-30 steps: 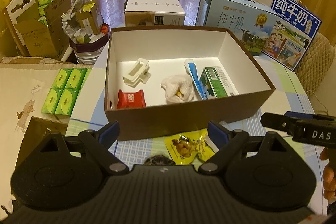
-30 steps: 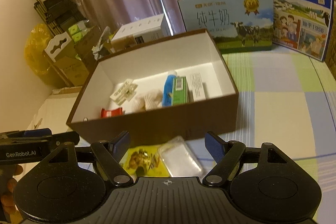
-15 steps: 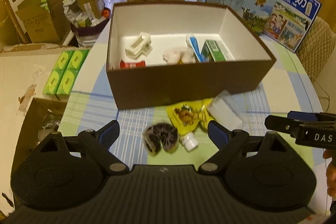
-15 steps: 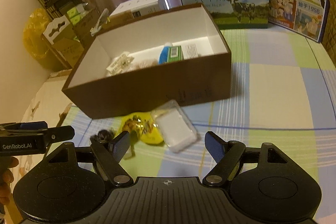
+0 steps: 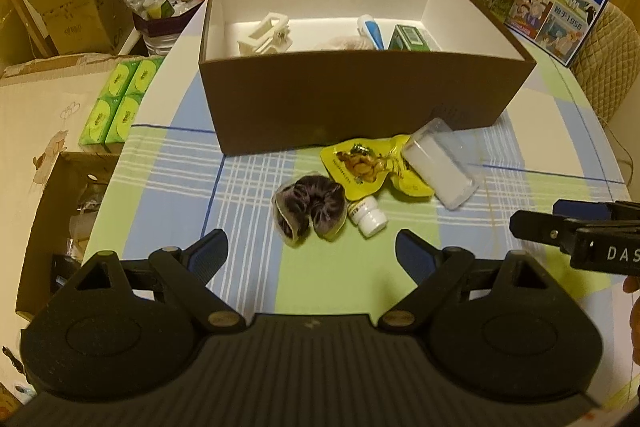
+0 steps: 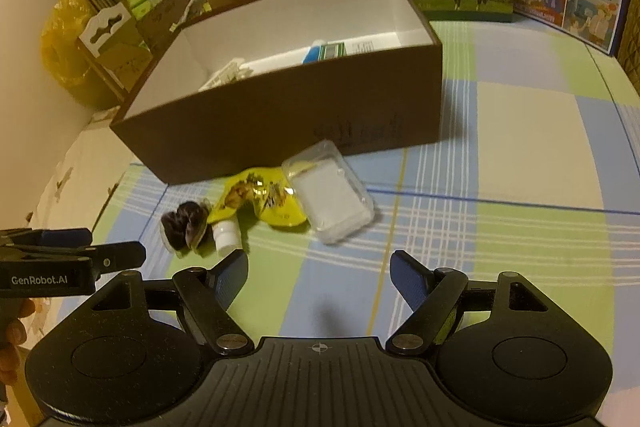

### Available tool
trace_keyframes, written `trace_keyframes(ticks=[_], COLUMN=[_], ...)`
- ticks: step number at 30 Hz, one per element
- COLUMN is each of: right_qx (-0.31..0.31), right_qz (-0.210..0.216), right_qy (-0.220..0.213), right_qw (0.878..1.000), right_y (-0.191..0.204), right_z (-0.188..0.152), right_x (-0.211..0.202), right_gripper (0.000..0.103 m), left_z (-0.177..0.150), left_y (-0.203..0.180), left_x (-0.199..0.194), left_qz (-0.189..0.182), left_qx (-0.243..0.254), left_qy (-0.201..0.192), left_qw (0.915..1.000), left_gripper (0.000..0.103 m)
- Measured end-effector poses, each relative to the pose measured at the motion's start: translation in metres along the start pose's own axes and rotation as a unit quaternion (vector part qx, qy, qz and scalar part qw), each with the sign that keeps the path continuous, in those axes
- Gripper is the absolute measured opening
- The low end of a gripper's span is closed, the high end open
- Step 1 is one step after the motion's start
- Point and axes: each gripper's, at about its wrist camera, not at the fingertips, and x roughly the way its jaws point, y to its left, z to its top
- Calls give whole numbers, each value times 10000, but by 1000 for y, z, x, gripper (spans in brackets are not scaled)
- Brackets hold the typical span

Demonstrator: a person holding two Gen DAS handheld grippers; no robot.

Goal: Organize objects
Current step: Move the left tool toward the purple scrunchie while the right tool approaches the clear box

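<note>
**Four loose items wait before the box**

Left gripper (image 5: 312, 255) and right gripper (image 6: 318, 273) hover spread, empty. Scrunchie (image 5: 310, 207), small bottle (image 5: 368, 215), yellow snack pouch (image 5: 368, 167) and clear case (image 5: 440, 167) crowd together outside the brown box (image 5: 360, 99); a pinch could likely snag a neighbour.

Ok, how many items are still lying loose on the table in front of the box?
4: dark scrunchie nearest the left, small white bottle beside it, yellow snack pouch behind, clear plastic case rightmost.
</note>
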Motion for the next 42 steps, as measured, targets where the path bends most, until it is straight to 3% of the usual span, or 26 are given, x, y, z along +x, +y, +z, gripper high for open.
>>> trace_keyframes(ticks=[22, 42], right_qx=[-365, -1255], right_qz=[-260, -344], right_qy=[211, -107], right_qw=[9988, 9914], right_y=[-4, 7], right_z=[-8, 26], right_x=[35, 93], right_gripper=[75, 75], left_z=[-2, 13], left_y=[3, 19], left_x=[35, 65], left_qz=[24, 229], left_qx=[107, 173], left_qy=[293, 252], left_qw=[9995, 9993], left_gripper=[89, 89])
